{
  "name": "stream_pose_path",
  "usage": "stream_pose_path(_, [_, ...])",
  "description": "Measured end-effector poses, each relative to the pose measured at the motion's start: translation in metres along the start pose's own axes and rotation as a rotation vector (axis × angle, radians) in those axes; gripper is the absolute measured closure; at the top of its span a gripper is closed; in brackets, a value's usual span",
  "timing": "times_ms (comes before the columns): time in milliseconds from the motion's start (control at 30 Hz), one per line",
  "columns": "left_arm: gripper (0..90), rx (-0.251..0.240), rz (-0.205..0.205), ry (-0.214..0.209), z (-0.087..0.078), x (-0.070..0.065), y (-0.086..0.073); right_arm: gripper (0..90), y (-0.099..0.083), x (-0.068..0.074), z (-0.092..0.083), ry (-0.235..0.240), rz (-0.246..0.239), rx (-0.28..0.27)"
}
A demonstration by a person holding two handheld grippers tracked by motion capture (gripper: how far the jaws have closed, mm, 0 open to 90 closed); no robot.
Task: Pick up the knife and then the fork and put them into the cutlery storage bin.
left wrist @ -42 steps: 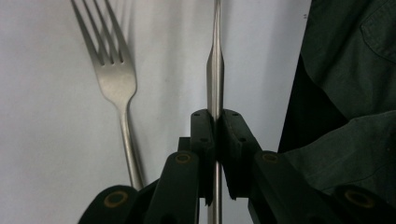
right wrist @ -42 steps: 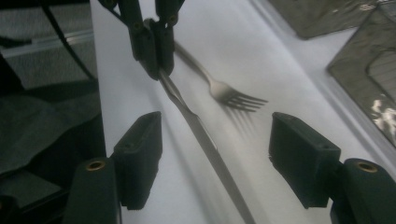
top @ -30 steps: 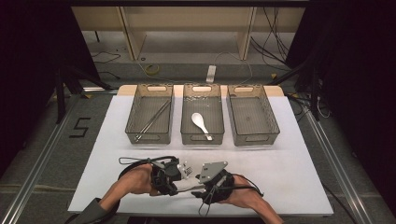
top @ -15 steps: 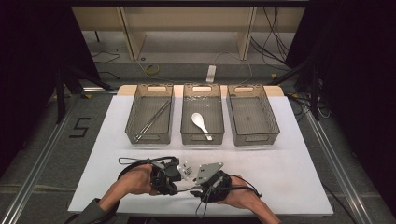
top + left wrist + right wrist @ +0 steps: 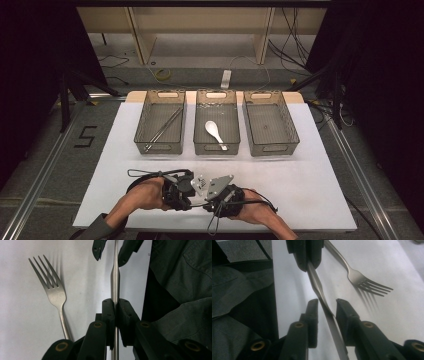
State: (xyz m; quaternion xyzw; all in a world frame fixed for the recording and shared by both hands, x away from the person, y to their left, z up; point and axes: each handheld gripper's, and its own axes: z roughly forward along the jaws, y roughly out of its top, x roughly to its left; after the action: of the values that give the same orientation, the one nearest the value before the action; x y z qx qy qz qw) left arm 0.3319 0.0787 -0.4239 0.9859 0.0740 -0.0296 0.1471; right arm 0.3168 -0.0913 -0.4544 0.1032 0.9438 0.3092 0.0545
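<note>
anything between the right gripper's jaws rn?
Yes: the knife, which the left gripper clamps, runs between the closing right gripper, pads not yet pressing, in the right gripper view.

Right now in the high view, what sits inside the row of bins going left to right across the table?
Left bin with long thin metal utensils → middle bin with a white spoon → right bin, nothing in it.

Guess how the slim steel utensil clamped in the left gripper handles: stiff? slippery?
Probably stiff: the slim steel utensil runs straight out of the shut left gripper without sagging. Likely slippery, given its smooth polished shaft. The right gripper has just been closing around it, pads apparently not yet pressing; it may pivot.
</note>
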Motion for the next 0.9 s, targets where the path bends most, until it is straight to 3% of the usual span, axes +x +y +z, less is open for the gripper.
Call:
stream_pose_path(167, [83.1, -0.006, 0.0, 0.009, 0.002, -0.004, 0.001, 78.3, 0.0, 0.0, 0.001, 0.018, 0.004, 0.008])
stream_pose_path(367, [81.8, 0.014, 0.047, 0.034, 0.004, -0.007, 0.002, 85.9, -0.001, 0.0, 0.003, 0.083, -0.012, 0.015])
stream_pose_path(400, [81.2, 0.012, 0.044, 0.034, 0.004, -0.007, 0.001, 86.9, -0.001, 0.0, 0.004, 0.09, -0.016, 0.014])
stream_pose_path(433, [80.0, -0.033, -0.008, 0.026, 0.008, -0.01, 0.001, 88.2, -0.001, 0.001, 0.004, 0.092, -0.02, 0.014])
stream_pose_path(467, [78.7, 0.023, 0.054, 0.027, 0.004, -0.004, 0.001, 88.9, -0.001, 0.002, 0.004, 0.104, -0.018, 0.02])
stream_pose_path(567, [78.2, 0.016, 0.054, 0.022, 0.006, -0.003, 0.001, 89.0, -0.001, 0.002, 0.005, 0.109, -0.007, 0.026])
stream_pose_path(667, [76.0, -0.035, 0.009, 0.045, 0.004, -0.002, 0.0, 89.2, -0.001, 0.001, 0.004, 0.108, 0.008, 0.025])
stream_pose_path(700, [73.8, -0.005, 0.048, 0.056, -0.002, 0.003, 0.0, 89.2, -0.002, -0.001, 0.003, 0.107, 0.02, 0.021])
stream_pose_path(800, [59.7, -0.078, 0.002, 0.105, -0.014, 0.007, -0.003, 89.3, -0.006, -0.006, 0.003, 0.068, 0.044, 0.029])
stream_pose_path(900, [50.0, -0.105, -0.042, 0.146, -0.02, 0.01, -0.006, 89.2, -0.01, -0.013, -0.002, 0.051, 0.075, 0.003])
